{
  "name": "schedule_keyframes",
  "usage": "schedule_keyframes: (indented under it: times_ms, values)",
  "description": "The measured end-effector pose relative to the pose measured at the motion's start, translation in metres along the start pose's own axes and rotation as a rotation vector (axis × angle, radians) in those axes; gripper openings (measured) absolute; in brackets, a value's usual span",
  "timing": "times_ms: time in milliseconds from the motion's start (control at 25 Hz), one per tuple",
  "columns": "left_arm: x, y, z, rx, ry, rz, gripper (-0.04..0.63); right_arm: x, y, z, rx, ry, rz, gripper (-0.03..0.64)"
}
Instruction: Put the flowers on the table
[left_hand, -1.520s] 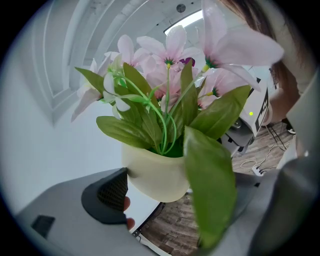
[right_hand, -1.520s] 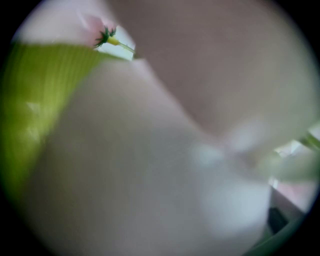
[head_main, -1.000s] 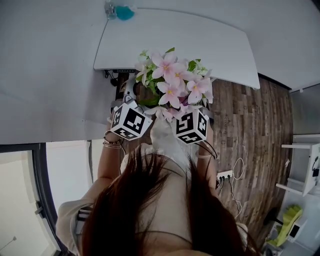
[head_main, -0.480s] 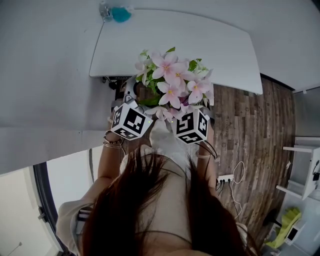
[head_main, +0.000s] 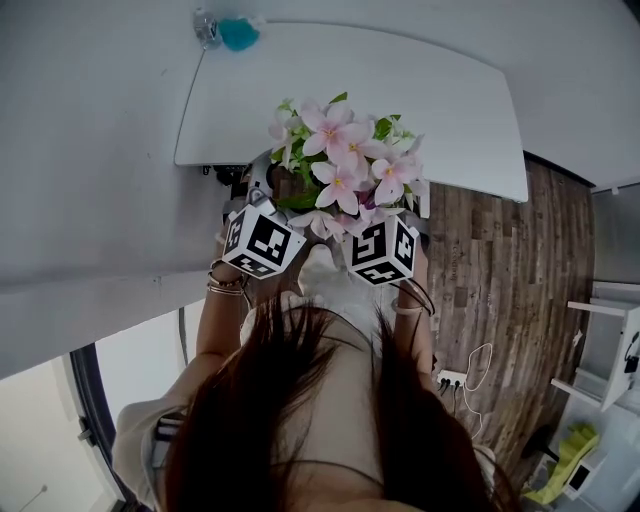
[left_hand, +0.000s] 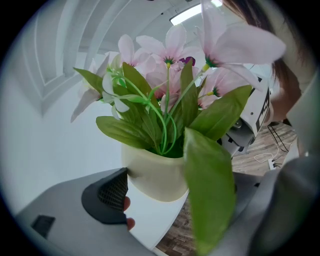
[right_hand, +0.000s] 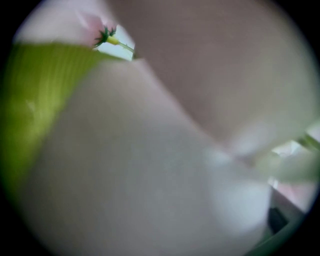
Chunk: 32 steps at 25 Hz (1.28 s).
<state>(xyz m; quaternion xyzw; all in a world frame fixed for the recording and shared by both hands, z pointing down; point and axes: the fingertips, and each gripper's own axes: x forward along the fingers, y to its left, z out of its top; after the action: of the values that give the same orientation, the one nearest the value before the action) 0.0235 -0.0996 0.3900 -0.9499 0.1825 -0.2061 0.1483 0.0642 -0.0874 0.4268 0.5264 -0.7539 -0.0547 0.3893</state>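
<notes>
The flowers (head_main: 345, 165), pink blooms with green leaves in a cream pot (left_hand: 155, 175), are held up in the air between the two tools. In the head view they sit just ahead of the left hand-held gripper (head_main: 262, 215) and the right hand-held gripper (head_main: 385, 228), whose marker cubes flank the base of the bunch.

In the left gripper view the pot stands between this hand-held gripper's jaws. The dark ribbed pad (left_hand: 111, 192) of the left jaw presses on the pot's side. The other jaw shows as a grey blur beyond a broad leaf (left_hand: 210, 195), which hides where it meets the pot. The jaws are clamped on the pot, which tilts slightly.

The right gripper view is filled with blurred petal and leaf pressed close to the lens, so I cannot tell how its jaws stand.

The white counter (head_main: 440, 90) lies beyond and below both hand-held grippers, and the blooms overlap its near edge. A teal object (head_main: 238, 33) sits at the counter's far corner, well apart from the left hand-held gripper. A wooden floor (head_main: 500, 280) shows beside the right hand-held gripper.
</notes>
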Motion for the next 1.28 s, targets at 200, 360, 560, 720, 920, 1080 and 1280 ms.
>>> schedule_keyframes:
  times_ms: [200,360,560,720,920,1080,1280]
  values:
    - [-0.001,0.002,0.002,-0.001,0.006,0.02,0.428,0.0,-0.003,0.002,-0.015,-0.012,0.005,0.373]
    - [-0.006,-0.003,0.0,-0.005,0.02,0.033,0.428,-0.003,0.004,0.001,-0.016,-0.021,0.021,0.373]
    - [-0.013,-0.017,-0.004,-0.011,0.029,0.055,0.428,-0.01,0.016,-0.005,-0.028,-0.036,0.037,0.373]
    - [-0.023,-0.038,0.008,-0.018,0.044,0.066,0.428,-0.034,0.022,-0.011,-0.029,-0.044,0.055,0.373]
    - [-0.017,-0.03,0.007,-0.024,0.057,0.071,0.428,-0.025,0.016,-0.009,-0.025,-0.048,0.074,0.373]
    - [-0.002,-0.013,-0.01,-0.035,0.066,0.065,0.428,0.002,0.012,-0.01,-0.022,-0.04,0.086,0.373]
    - [-0.004,-0.002,-0.01,-0.043,0.068,0.074,0.428,0.007,0.01,-0.001,-0.029,-0.039,0.094,0.373]
